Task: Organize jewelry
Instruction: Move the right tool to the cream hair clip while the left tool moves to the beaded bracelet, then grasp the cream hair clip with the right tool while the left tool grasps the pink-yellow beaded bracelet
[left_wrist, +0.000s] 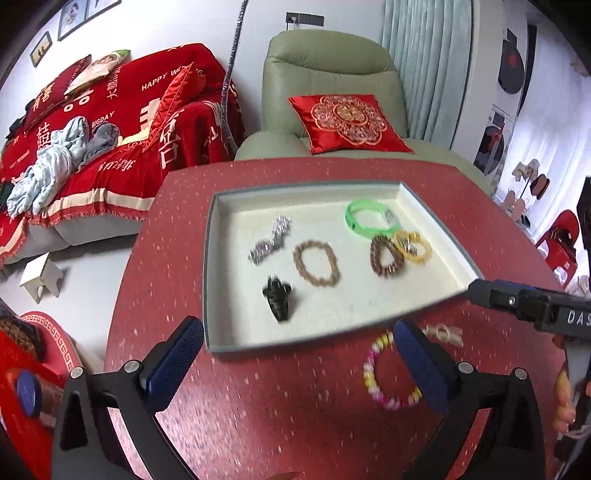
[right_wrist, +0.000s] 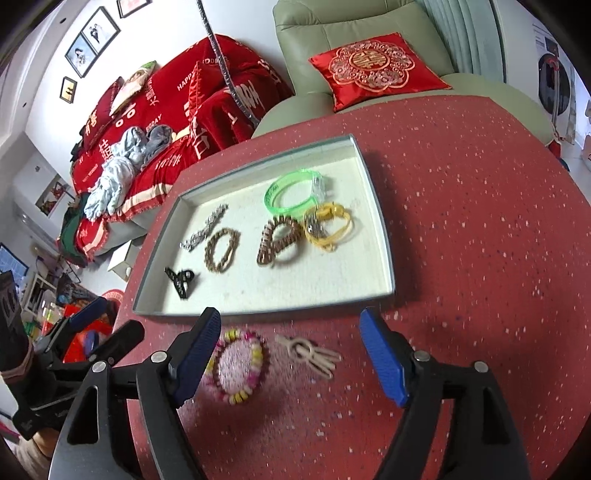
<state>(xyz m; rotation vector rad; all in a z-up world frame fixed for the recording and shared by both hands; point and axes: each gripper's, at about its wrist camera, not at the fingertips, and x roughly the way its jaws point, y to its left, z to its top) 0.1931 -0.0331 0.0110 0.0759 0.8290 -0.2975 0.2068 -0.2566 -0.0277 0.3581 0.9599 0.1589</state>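
A grey-rimmed tray (left_wrist: 208, 258) (right_wrist: 384, 236) with a cream lining sits on the red speckled table (left_wrist: 295, 424) (right_wrist: 480, 221). It holds a green bangle (left_wrist: 369, 219) (right_wrist: 291, 199), a yellow bracelet (left_wrist: 415, 247) (right_wrist: 332, 229), a dark brown bead bracelet (left_wrist: 386, 258) (right_wrist: 277, 240), a tan bead bracelet (left_wrist: 316, 262) (right_wrist: 221, 254), a silver chain (left_wrist: 269, 240) (right_wrist: 205, 230) and a black hair claw (left_wrist: 279, 301) (right_wrist: 181, 280). In front of the tray lie a pink-and-yellow bead bracelet (left_wrist: 386, 373) (right_wrist: 238, 365) and a cream knotted piece (left_wrist: 445, 334) (right_wrist: 314, 354). My left gripper (left_wrist: 299, 363) stands open over bare table. My right gripper (right_wrist: 291, 354) is open above both loose pieces.
A green armchair (left_wrist: 325, 74) (right_wrist: 351, 26) with a red cushion (left_wrist: 347, 122) (right_wrist: 376, 70) stands behind the table. A sofa under a red blanket (left_wrist: 110, 129) (right_wrist: 166, 122) is at the left. A small white stool (left_wrist: 40, 277) sits on the floor.
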